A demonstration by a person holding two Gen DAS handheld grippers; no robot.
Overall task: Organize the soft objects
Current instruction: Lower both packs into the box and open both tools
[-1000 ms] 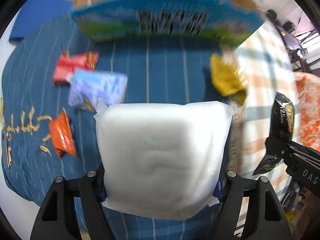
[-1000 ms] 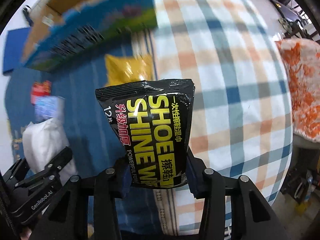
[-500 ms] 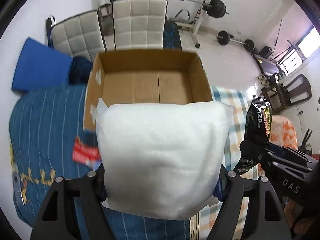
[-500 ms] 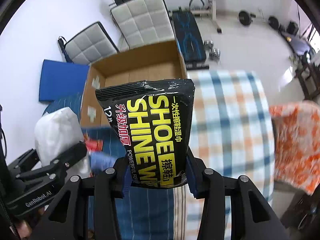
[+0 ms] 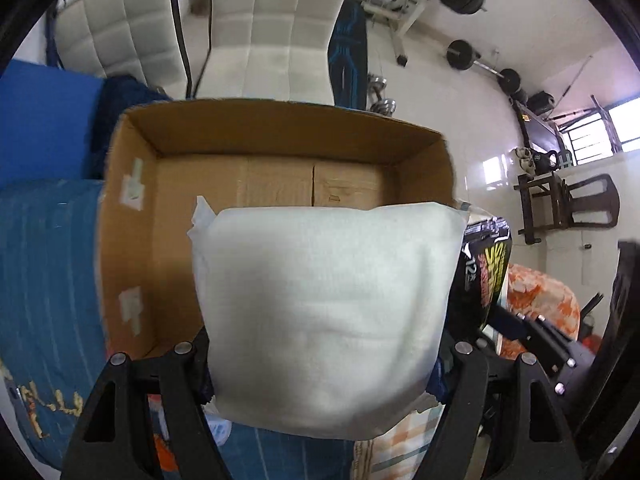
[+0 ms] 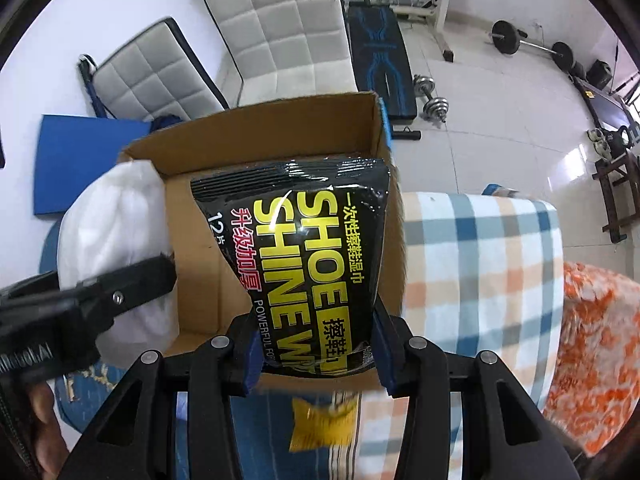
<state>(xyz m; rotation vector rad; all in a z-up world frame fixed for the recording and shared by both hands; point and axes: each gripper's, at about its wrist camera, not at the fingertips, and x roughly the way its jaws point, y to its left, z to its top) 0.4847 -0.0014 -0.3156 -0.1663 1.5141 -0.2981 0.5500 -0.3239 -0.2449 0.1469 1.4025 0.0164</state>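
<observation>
Bed [image 6: 480, 240]: covered by a plaid blanket in blue, orange and white on its right part and a blue striped cover [image 5: 44, 280] on its left part.
Cardboard box [image 5: 132, 264]: open-topped, resting on the bed's far part; its brown floor and inner walls show, with tape patches on the left wall.
White chairs [image 6: 280, 28]: two quilted ones stand on the tiled floor beyond the box.
White soft pack [image 5: 324, 320]: a puffy white bundle, held above the near edge of the box, over its left part as the right wrist view shows it [image 6: 116, 240].
Black wipes pouch [image 6: 308, 264]: glossy, printed "SHOE SHINE" in yellow, held upright over the box's right part.
Left claw [image 5: 324, 368]: closed on the white soft pack, one finger pressing each lower side.
Right claw [image 6: 316, 356]: closed on the black wipes pouch, gripping its lower edge between blue pads.
Yellow packet [image 6: 320, 424]: lies on the bed, just below the right claw.
</observation>
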